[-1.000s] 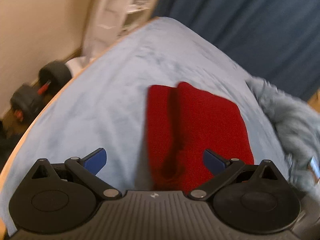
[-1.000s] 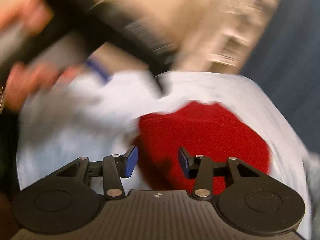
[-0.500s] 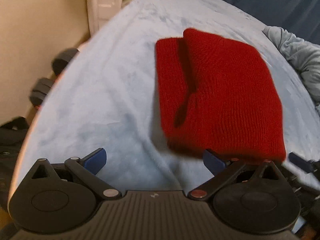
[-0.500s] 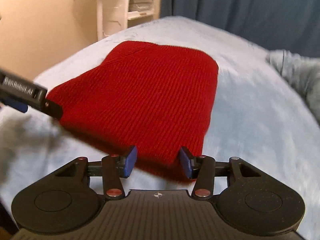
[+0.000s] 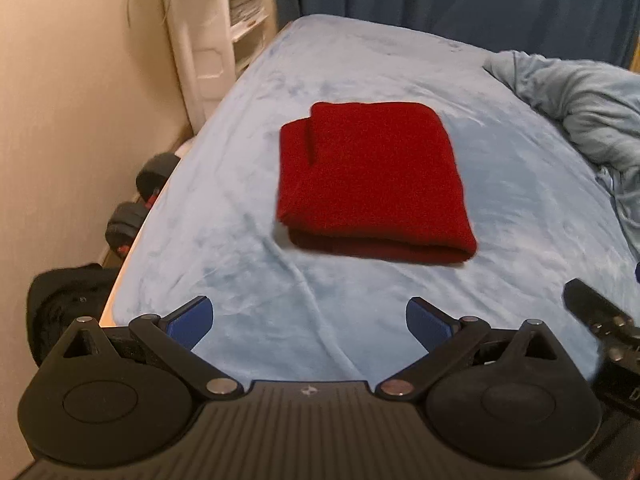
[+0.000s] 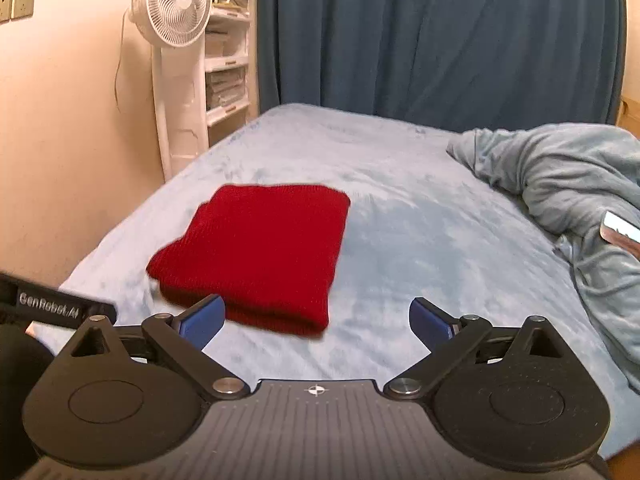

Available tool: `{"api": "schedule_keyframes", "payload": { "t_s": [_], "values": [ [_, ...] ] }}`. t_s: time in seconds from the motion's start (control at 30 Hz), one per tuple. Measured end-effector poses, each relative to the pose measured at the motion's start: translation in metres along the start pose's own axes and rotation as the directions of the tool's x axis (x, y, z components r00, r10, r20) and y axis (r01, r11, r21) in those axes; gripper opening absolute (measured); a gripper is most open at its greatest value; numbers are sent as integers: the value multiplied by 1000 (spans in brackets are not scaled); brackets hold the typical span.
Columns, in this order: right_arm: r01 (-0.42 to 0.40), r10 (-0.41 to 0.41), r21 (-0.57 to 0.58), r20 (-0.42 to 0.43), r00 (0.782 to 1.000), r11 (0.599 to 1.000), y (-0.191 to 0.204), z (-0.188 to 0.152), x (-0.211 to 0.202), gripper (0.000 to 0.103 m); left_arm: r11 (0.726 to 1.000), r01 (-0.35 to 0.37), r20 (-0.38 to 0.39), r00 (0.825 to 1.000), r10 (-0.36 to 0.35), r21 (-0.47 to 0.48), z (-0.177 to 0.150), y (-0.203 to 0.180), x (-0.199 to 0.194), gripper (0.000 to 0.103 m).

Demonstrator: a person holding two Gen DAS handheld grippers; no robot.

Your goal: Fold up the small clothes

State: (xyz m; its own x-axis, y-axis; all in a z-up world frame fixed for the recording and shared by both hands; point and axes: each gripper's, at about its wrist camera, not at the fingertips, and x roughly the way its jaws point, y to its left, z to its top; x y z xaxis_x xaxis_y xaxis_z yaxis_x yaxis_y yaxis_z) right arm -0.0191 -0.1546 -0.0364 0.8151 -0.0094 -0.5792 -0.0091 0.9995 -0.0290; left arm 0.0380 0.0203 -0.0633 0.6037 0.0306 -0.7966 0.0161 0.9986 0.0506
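Nearest the cameras, the left gripper (image 5: 307, 320) and the right gripper (image 6: 317, 319) are both hovering with jaws spread wide and nothing between them, low over the pale blue plush bedspread (image 5: 248, 280), so a careless sweep forward could be catching the near folded edge and dragging the layers open, and the soft knit would likely be slumping if nudged. Just beyond them, the red knitted garment (image 5: 372, 180) is lying folded into a thick rectangle mid-bed, one under-layer peeking out at its far left corner, well apart from the rumpled grey-blue blanket (image 6: 568, 184) on the right.
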Motion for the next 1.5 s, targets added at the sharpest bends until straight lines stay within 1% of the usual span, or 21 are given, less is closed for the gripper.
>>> {"api": "schedule_keyframes", "payload": {
  "t_s": [0.1,0.2,0.27,0.33,0.43,0.67,0.9,1.5],
  "values": [
    [5,-4,46,-21,1000,999,-10,-11,-10,98,1000,6,10,1000,-6,14,-3,-10,-15,103],
    [-14,15,93,-6,1000,996,-17,-12,-28,98,999,-11,31,999,10,33,-7,-15,-29,103],
    [-27,27,103,6,1000,994,-19,-11,-34,98,999,-26,39,999,25,33,-10,-17,-36,103],
    [-31,30,102,20,999,994,-20,-12,-40,98,999,-24,37,999,23,25,-12,-16,-40,103],
    [-38,36,96,18,999,995,-19,-14,-44,98,999,-24,28,999,24,23,-13,-15,-42,103],
    [-38,38,96,1,999,995,-17,-14,-42,98,999,-26,15,1000,25,33,-12,-15,-38,103],
    [-31,34,98,-32,999,995,-16,-12,-31,98,999,-32,7,999,32,31,-7,-13,-32,103],
    [-32,37,75,-70,997,997,-14,-9,-15,98,999,-36,-17,999,36,28,0,-13,-19,103]
  ]
}}
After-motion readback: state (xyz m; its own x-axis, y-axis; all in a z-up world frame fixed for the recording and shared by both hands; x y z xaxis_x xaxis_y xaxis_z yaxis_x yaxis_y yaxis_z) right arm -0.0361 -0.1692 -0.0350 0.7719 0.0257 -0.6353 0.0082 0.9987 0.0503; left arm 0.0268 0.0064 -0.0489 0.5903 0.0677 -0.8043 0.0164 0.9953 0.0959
